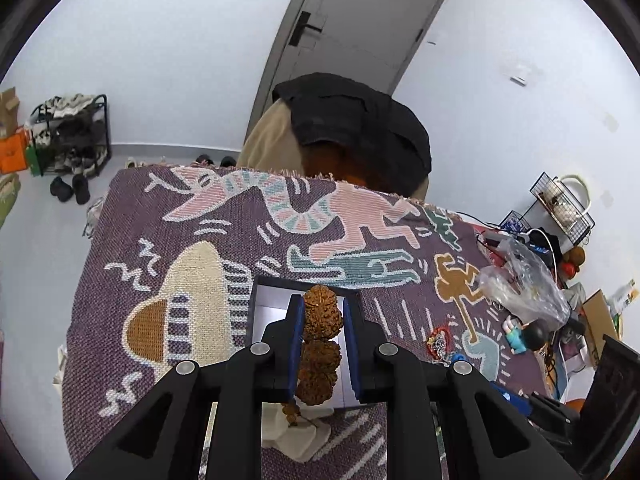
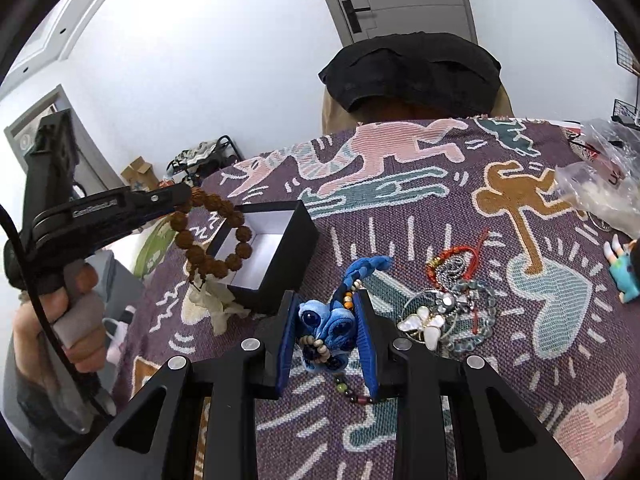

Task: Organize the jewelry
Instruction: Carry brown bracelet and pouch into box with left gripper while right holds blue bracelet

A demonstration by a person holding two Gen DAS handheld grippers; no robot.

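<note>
At the left we see our left gripper (image 1: 322, 344) closed on a brown beaded bracelet (image 1: 320, 344), its knobbly beads pinched between the blue pads; from the right wrist view the same gripper (image 2: 188, 196) holds the bracelet (image 2: 212, 236) as a hanging loop just over the near left rim of a black box (image 2: 280, 256). The box stands open toward the left side of the surface (image 2: 400, 208), which is covered with a purple woven cloth, and its inside is white. A pale crumpled pouch (image 2: 218, 306) lies on the cloth touching the box's near left corner. Further right, our right gripper (image 2: 330, 336) is closed around a blue fabric charm (image 2: 326, 328) with a string of small beads trailing from it onto the cloth. Just beside it to the right lies a tangled pile of jewelry (image 2: 452, 304): a red cord, a silver chain, a grey bead bracelet and a white butterfly piece. Near the right edge sit a clear plastic bag (image 2: 600, 184) and a small figurine (image 2: 624, 268).
</note>
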